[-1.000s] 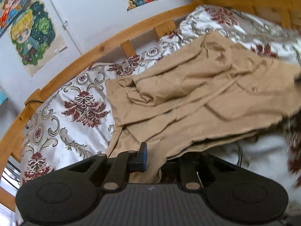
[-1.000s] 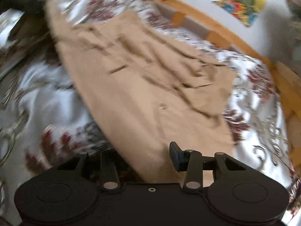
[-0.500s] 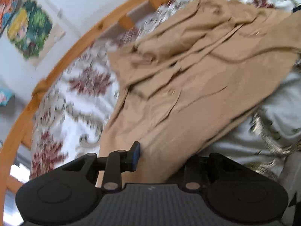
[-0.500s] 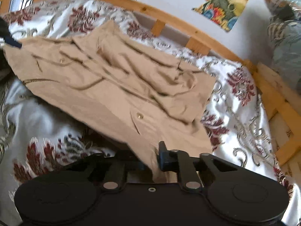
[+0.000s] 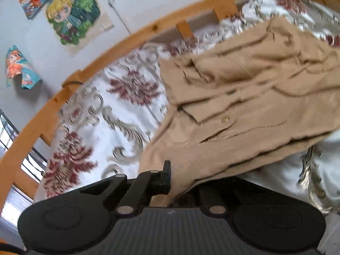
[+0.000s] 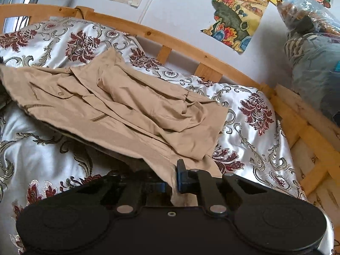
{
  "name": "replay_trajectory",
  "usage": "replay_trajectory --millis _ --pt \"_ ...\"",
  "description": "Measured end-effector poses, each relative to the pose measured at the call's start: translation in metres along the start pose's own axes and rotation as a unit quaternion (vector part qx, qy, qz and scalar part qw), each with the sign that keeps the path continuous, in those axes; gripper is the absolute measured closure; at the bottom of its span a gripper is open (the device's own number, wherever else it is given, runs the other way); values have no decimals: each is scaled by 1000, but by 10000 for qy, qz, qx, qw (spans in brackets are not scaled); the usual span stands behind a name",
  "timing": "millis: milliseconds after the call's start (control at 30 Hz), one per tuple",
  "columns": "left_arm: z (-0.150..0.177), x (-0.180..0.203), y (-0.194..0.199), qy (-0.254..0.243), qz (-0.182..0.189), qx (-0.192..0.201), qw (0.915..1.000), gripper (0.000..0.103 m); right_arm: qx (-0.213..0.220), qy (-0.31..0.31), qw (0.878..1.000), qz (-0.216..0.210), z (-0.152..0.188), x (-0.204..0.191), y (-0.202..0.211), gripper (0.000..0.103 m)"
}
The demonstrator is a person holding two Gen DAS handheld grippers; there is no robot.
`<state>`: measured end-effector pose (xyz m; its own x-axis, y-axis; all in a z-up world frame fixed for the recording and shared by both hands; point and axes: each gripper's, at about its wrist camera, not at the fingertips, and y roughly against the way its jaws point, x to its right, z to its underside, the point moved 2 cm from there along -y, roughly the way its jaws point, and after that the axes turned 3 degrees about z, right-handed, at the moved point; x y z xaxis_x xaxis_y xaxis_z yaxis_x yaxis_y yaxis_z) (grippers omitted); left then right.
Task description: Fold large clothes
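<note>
Lying rumpled on a floral bedspread (image 6: 250,114) inside a wooden bed rail (image 6: 170,36), posters (image 6: 238,10) behind: tan jacket (image 6: 131,114), hem clenched by left gripper (image 5: 178,182), right gripper (image 6: 172,182) closing on it.

No readable text, label or number shows anywhere.

A bedroom in a home, prob. a child's. A pine-wood bed frame with slatted side rail (image 6: 191,44) ran along a pale painted wall (image 6: 180,10), w/ a glossy white satin bedspread patterned in maroon flowers and grey scrolls (image 6: 255,110) over the mattress. Colourful cartoon paper posters (image 5: 72,14) were stuck to the wall, edges curling, incl. a bright landscape drawing (image 6: 235,14). A barred window (image 5: 8,131) showed at one end; a clear plastic bag of stuff (image 6: 308,4) sat atop a bundle at the other.
</note>
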<state>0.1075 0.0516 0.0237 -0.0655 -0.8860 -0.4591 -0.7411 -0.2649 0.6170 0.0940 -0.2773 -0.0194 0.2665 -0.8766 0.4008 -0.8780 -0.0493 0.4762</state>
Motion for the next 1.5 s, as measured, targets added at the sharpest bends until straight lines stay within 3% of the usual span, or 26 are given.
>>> replay_trajectory --millis 167,533,867,1233,1500 --pt "-6 -9 20 -134 85 226 9996 100 78 -520 9986 -100 -5 13 18 95" --pt "-13 -13 53 -237 250 509 9981 100 342 -835 9958 129 -8 19 54 95" --pt "-44 -19 52 63 316 804 9962 100 417 -815 9951 385 -5 21 51 95" --pt "-35 -32 64 351 597 848 9940 100 722 -817 9932 416 -8 17 63 96" --pt "-54 -44 72 617 761 914 9910 100 858 -1001 9898 533 -9 25 69 96"
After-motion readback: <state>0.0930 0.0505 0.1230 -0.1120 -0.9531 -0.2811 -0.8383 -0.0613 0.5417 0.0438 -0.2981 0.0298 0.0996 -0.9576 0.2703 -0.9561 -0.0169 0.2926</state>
